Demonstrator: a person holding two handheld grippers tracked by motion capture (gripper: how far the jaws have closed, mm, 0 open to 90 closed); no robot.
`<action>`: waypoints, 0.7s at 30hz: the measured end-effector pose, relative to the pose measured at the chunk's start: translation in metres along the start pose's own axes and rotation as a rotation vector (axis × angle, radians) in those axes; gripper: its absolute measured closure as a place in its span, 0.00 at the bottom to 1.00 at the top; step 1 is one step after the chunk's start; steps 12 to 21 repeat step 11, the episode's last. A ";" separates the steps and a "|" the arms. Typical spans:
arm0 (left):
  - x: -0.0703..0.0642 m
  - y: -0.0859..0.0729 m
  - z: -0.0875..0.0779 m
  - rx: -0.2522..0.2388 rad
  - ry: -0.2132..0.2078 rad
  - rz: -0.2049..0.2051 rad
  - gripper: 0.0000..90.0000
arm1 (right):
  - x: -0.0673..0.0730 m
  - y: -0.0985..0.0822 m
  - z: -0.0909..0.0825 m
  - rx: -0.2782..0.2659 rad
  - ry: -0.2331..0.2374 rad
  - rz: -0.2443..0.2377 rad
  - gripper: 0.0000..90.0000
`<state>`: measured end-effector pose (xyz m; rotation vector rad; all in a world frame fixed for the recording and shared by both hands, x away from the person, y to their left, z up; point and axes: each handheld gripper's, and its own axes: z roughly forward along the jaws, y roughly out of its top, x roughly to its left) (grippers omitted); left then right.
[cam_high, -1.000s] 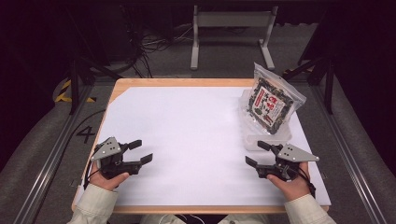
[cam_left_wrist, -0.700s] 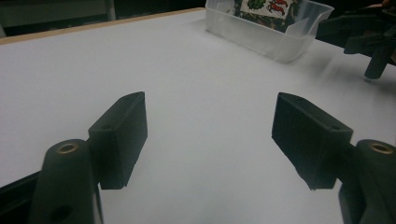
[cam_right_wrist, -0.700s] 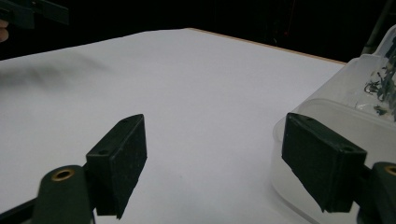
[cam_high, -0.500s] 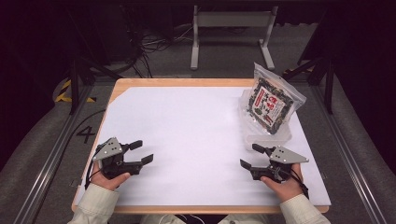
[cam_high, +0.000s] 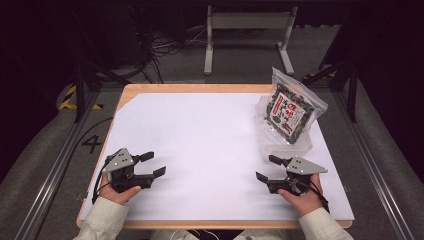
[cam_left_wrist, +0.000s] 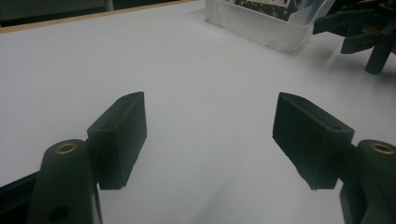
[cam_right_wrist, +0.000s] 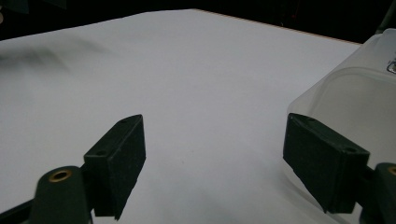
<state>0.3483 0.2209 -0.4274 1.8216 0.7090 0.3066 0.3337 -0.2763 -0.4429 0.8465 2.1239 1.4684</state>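
A printed snack bag (cam_high: 290, 107) leans upright in a clear plastic container (cam_high: 283, 142) at the right side of the white table top (cam_high: 210, 135). My right gripper (cam_high: 265, 167) rests just in front of that container, open and empty, pointing left. In the right gripper view the container's wall (cam_right_wrist: 357, 91) stands beside the right jaw of my right gripper (cam_right_wrist: 215, 158). My left gripper (cam_high: 155, 163) lies near the front left, open, pointing right, with nothing in it. The left gripper view shows my left gripper (cam_left_wrist: 210, 135) over bare table, with the container (cam_left_wrist: 261, 28) and my right gripper (cam_left_wrist: 362, 35) beyond.
The wooden table edge (cam_high: 200, 88) borders the white sheet. A metal stand (cam_high: 247, 35) and cables (cam_high: 160, 47) lie on the floor behind the table. Aluminium rails (cam_high: 55, 170) run along both sides.
My right gripper has shifted slightly left and toward the front edge. The left gripper, the bag and the container have stayed put.
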 end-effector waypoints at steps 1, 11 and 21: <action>0.001 0.000 0.000 0.002 0.002 0.006 0.30 | 0.000 0.000 0.000 0.001 0.000 0.001 0.23; 0.001 -0.002 0.001 0.008 0.003 -0.002 0.30 | 0.001 0.001 0.002 0.023 -0.004 -0.010 0.21; 0.001 -0.002 0.001 0.008 0.003 -0.002 0.30 | 0.001 0.001 0.002 0.023 -0.004 -0.010 0.21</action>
